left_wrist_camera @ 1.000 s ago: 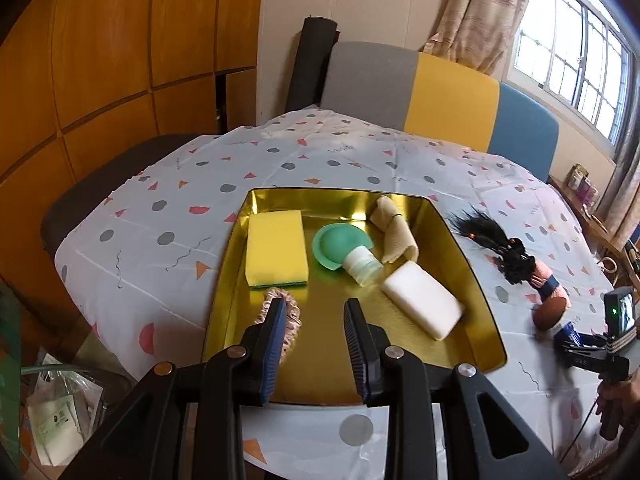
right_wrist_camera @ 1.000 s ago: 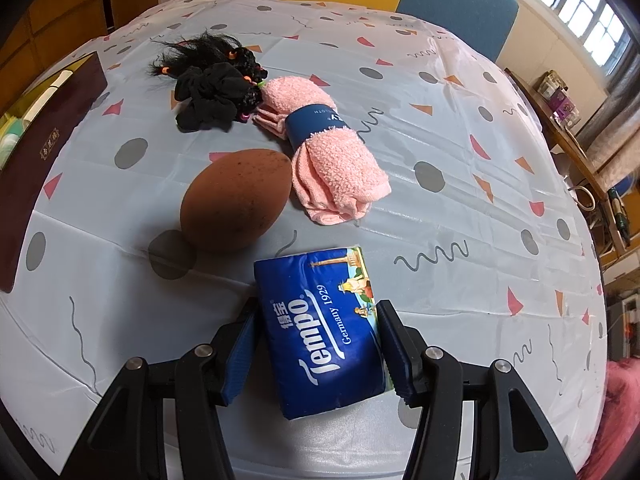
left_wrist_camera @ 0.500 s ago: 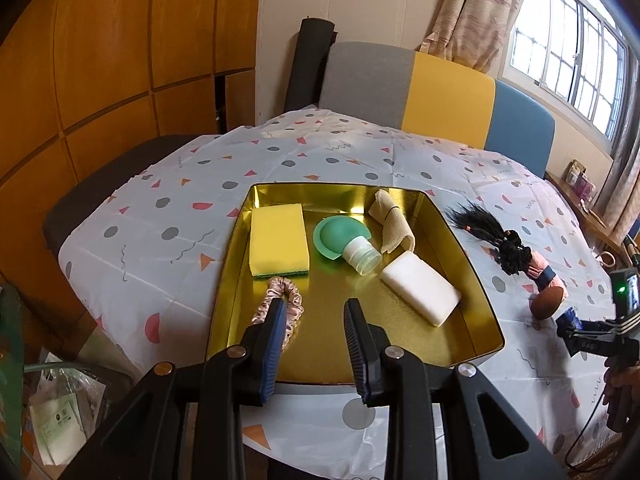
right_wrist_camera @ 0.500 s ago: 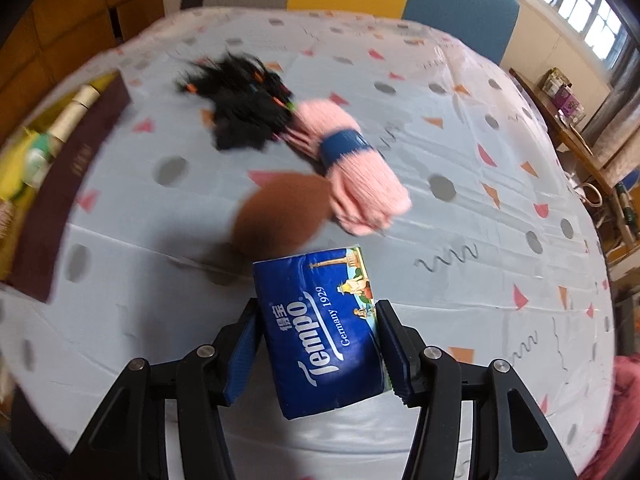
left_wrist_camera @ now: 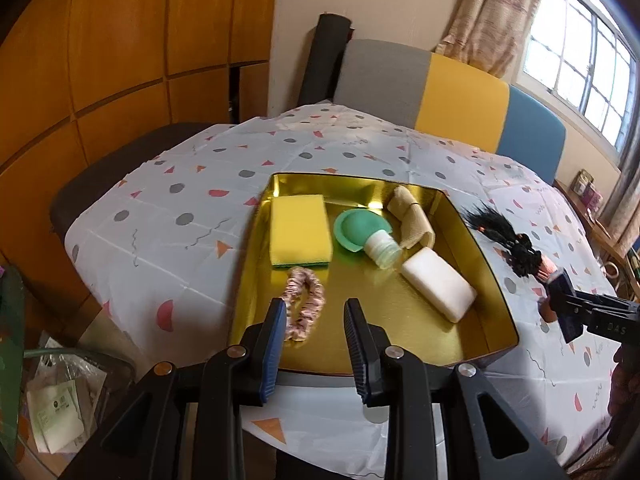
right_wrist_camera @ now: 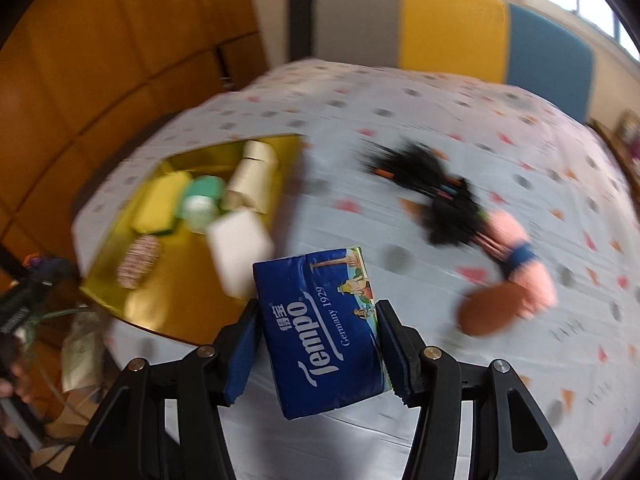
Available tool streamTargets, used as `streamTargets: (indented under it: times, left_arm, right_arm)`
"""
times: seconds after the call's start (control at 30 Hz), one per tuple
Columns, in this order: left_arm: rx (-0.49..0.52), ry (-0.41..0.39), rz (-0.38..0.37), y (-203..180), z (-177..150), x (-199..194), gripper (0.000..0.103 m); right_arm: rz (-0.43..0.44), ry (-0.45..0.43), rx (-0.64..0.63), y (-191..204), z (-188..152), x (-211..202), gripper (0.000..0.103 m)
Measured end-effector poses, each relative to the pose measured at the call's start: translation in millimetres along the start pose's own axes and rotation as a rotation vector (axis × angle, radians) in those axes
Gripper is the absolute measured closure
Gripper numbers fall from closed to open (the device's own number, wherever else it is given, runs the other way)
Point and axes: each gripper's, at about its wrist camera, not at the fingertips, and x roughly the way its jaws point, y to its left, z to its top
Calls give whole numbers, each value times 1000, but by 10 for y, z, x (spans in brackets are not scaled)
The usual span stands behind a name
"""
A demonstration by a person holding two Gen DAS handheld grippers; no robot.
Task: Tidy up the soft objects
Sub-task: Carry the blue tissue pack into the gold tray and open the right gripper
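Observation:
My right gripper (right_wrist_camera: 316,344) is shut on a blue Tempo tissue pack (right_wrist_camera: 324,328) and holds it in the air above the table, right of the gold tray (right_wrist_camera: 188,312). It shows at the right edge of the left wrist view (left_wrist_camera: 568,312). My left gripper (left_wrist_camera: 316,316) is open and empty above the near edge of the gold tray (left_wrist_camera: 360,364). The tray holds a yellow sponge (left_wrist_camera: 298,230), a green cup (left_wrist_camera: 360,228), a beige cloth (left_wrist_camera: 412,220), a white sponge (left_wrist_camera: 438,290) and a pink scrunchie (left_wrist_camera: 304,300).
On the cloth right of the tray lie a black hair piece (right_wrist_camera: 440,196), a pink rolled towel (right_wrist_camera: 524,264) and a brown egg-shaped object (right_wrist_camera: 490,308). A grey, yellow and blue bench back (left_wrist_camera: 440,92) stands behind the table. A bin with bags (left_wrist_camera: 56,396) stands at the lower left.
My right gripper has lifted the tissue pack off the table and swung left toward the tray. My left gripper has drawn back a little from the tray.

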Motion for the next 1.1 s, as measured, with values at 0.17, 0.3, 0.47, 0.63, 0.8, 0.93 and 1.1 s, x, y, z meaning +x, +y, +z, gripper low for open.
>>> streamTargets:
  times: [0.17, 0.3, 0.47, 0.63, 0.8, 0.93, 1.1]
  left_arm:
    - [-36, 0, 37, 199, -4, -3, 74]
    - [-58, 6, 56, 328, -26, 6, 74]
    - [-74, 10, 67, 425, -38, 18, 74]
    - [-78, 12, 76, 476, -38, 33, 74]
    - [-78, 13, 72, 486, -51, 28, 74]
    - [-72, 7, 72, 464, -53, 4, 74]
    - [-64, -6, 74, 438, -44, -47, 74]
  right_arm:
    - [109, 21, -52, 590, 210, 231, 46]
    - [145, 72, -76, 936, 286, 533, 46]
    - [135, 168, -97, 1301, 349, 1029, 46]
    - [125, 236, -114, 1542, 367, 1364, 44]
    - [125, 259, -122, 1649, 304, 1450, 44]
    - [130, 250, -123, 1668, 269, 1409, 36]
    - [145, 217, -122, 1677, 260, 1306, 29]
